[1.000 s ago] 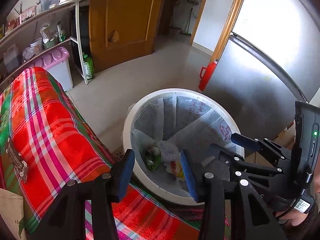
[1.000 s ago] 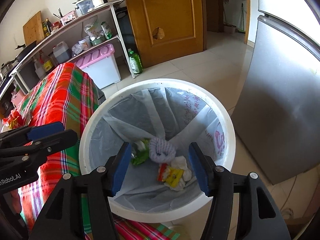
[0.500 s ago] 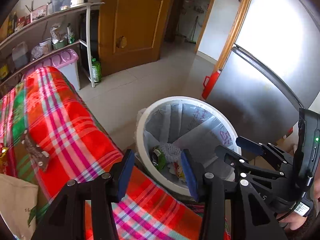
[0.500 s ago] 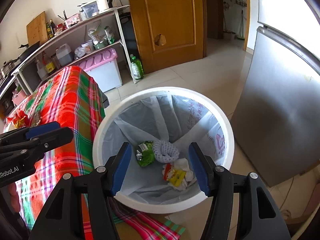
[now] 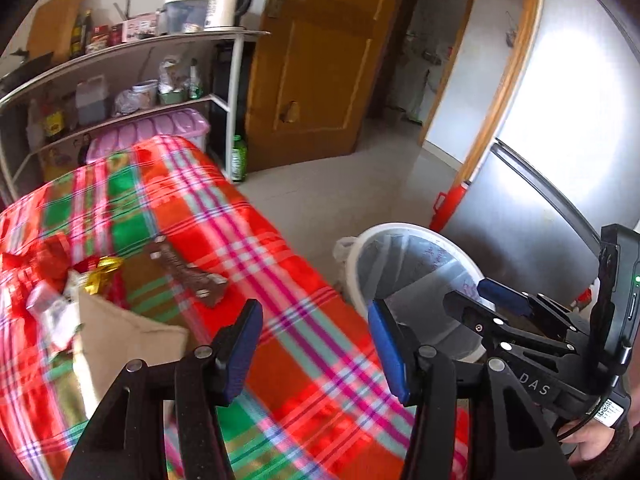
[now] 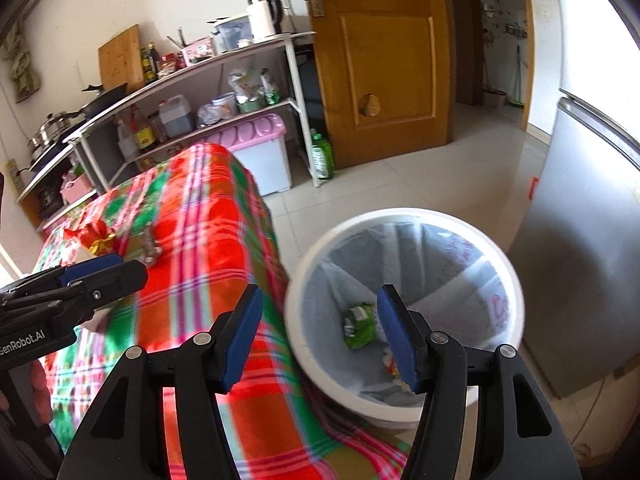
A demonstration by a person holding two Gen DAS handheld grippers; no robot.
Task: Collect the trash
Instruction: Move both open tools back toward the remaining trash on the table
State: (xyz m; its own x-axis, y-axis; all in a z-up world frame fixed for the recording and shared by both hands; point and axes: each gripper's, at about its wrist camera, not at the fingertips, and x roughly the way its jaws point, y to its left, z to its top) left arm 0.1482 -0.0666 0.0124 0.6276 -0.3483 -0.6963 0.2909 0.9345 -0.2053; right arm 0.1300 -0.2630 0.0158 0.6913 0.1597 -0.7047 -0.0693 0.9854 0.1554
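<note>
The left gripper (image 5: 314, 346), black with blue pads, hangs over a table draped in a red, green and pink plaid cloth (image 5: 256, 248), its jaws opening with nothing between them. The right gripper (image 6: 320, 334), of the same make, stands with its jaws wide and empty at the cloth's edge, one finger over the plaid and the other over a round white plastic bin lined with a pale grey bag (image 6: 404, 224). The bin sits on the pale tiled floor just beside the table, close to a tall silver refrigerator (image 6: 584, 240).

Inside the bin, at the bottom of the liner, lies a crumpled green wrapper (image 6: 358, 326), with a scrap of yellow and white litter (image 6: 394, 364) near it, partly hidden behind the right gripper's finger.

More trash lies on the table, well apart from the bin: a long dark brown wrapper (image 5: 188, 276) flat on the cloth, a cluster of red and gold foil wrappers (image 5: 76, 268) beyond it, and a tan paper bag (image 5: 120, 340) nearest the left gripper. The cloth in the left wrist view is blurred.

Behind the table stand a grey two-tier shelf rack crowded with bottles and jars (image 6: 192, 92), a white storage box with a pink lid (image 6: 260, 148), a green plastic bottle (image 6: 322, 156) on the floor and a brown wooden door (image 6: 384, 60).
</note>
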